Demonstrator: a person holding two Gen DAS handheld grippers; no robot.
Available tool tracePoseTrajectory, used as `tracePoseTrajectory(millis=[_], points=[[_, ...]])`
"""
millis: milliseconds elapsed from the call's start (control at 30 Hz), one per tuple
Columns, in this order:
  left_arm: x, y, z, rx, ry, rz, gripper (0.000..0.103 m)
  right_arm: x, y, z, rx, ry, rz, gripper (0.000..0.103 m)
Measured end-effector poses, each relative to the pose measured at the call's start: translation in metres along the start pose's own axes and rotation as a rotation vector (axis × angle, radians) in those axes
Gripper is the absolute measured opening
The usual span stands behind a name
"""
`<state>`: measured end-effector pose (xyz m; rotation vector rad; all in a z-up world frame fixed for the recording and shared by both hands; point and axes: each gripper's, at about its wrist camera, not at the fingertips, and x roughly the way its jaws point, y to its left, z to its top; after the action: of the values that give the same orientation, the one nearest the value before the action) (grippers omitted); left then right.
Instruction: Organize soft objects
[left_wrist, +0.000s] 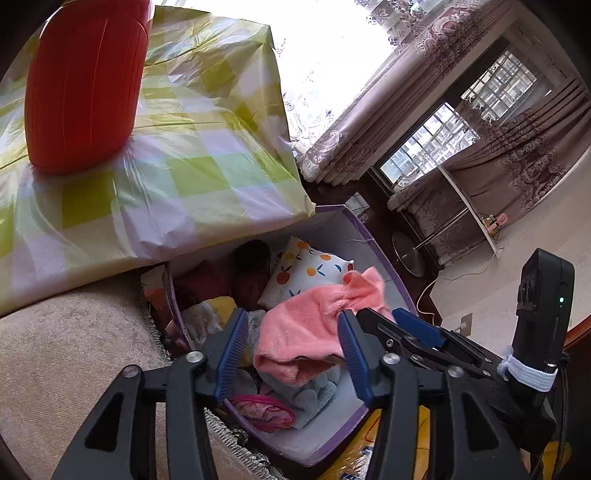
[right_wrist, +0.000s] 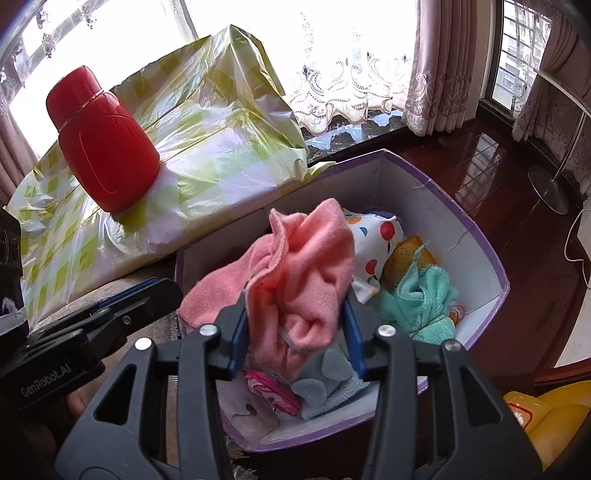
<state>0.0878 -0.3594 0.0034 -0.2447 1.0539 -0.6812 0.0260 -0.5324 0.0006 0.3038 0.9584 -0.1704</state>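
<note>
Both tools, the left tool (left_wrist: 295, 354) and the right tool (right_wrist: 295, 339), are parted around the pink towel (right_wrist: 299, 273), apparently released so it is dropped into the purple-rimmed box (right_wrist: 480, 229) among other soft things.

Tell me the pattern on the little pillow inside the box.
White with orange fruit print; clearest in left wrist view.

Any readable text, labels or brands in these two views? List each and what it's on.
"GenRobot.AI": white lettering on the black body of the left claw, seen at the lower left of the right wrist view.
Yellow packaging under the box's near edge in the left wrist view: a bit of blue print, too cut off and blurred to read.
Yellow object at the lower right of the right wrist view: a pale patch with reddish marks, unreadable.
Nothing else legible.
</note>
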Motion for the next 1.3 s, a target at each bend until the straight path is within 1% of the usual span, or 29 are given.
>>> tracePoseTrajectory(millis=[33,67,133,200,233,333,433,500,667,867,1300], points=[[-0.003,0.002,-0.001,0.0,-0.002,0.009,0.061,0.001,-0.003,-0.002,0.008,-0.001,-0.019,0.064],[-0.005,0.003,-0.002,0.002,0.004,0.015,0.061,0.002,-0.005,-0.003,0.012,0.0,-0.039,0.068],[-0.008,0.007,-0.007,-0.001,0.029,0.034,0.063,0.001,-0.008,-0.006,0.008,0.009,-0.07,0.071],[-0.012,0.011,-0.014,-0.012,0.067,0.057,0.07,-0.002,-0.009,-0.009,0.001,0.013,-0.096,0.074],[-0.015,0.013,-0.019,-0.011,0.079,0.07,0.072,-0.004,-0.008,-0.011,-0.007,0.013,-0.112,0.076],[-0.025,0.013,-0.031,0.025,0.078,0.103,0.074,-0.013,-0.005,-0.019,-0.032,0.007,-0.17,0.082],[-0.024,0.009,-0.036,0.064,0.079,0.12,0.078,-0.02,-0.004,-0.03,-0.044,0.009,-0.212,0.082],[-0.018,0.005,-0.037,0.092,0.094,0.13,0.084,-0.024,-0.005,-0.035,-0.043,0.013,-0.228,0.082],[-0.013,0.003,-0.038,0.123,0.098,0.139,0.088,-0.029,-0.006,-0.039,-0.025,0.003,-0.254,0.082],[-0.016,0.009,-0.036,0.097,0.091,0.112,0.088,-0.027,-0.003,-0.04,-0.027,0.006,-0.261,0.083],[-0.011,0.007,-0.037,0.112,0.099,0.135,0.088,-0.023,-0.002,-0.042,-0.033,0.021,-0.259,0.083]])
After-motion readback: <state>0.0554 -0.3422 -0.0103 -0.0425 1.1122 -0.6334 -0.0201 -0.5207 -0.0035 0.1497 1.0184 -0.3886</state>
